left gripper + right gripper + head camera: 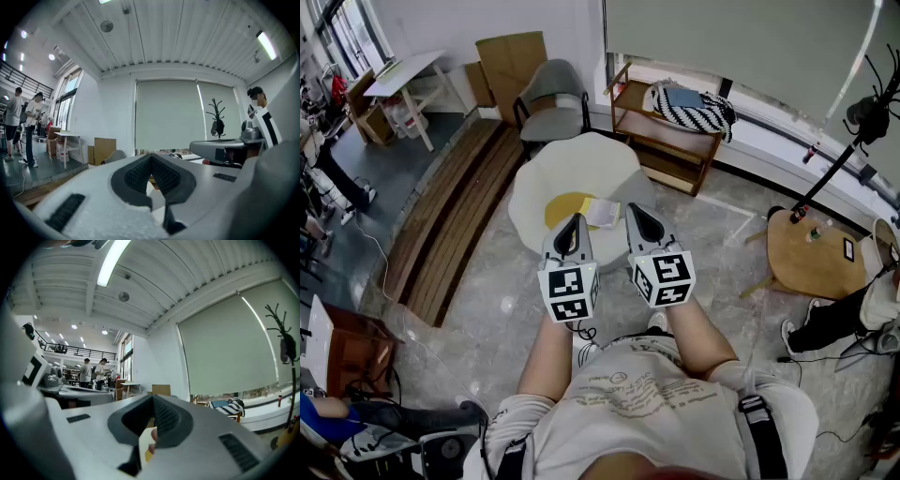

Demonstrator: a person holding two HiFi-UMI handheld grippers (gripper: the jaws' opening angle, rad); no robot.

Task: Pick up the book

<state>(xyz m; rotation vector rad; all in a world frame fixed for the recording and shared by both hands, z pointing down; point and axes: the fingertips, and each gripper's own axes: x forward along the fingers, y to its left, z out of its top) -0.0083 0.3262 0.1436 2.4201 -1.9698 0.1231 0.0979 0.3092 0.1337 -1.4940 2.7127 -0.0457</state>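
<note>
Book (602, 212) on white table (581, 159) | left tongs (575, 219) together, empty | right tongs (634, 210) together, empty

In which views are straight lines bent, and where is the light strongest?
Left gripper view: ceiling boards bow strongly, corners are black, a lamp glares top right. Right gripper view: same bending, a long lamp glares overhead. Head view: even light, little bending.
</note>
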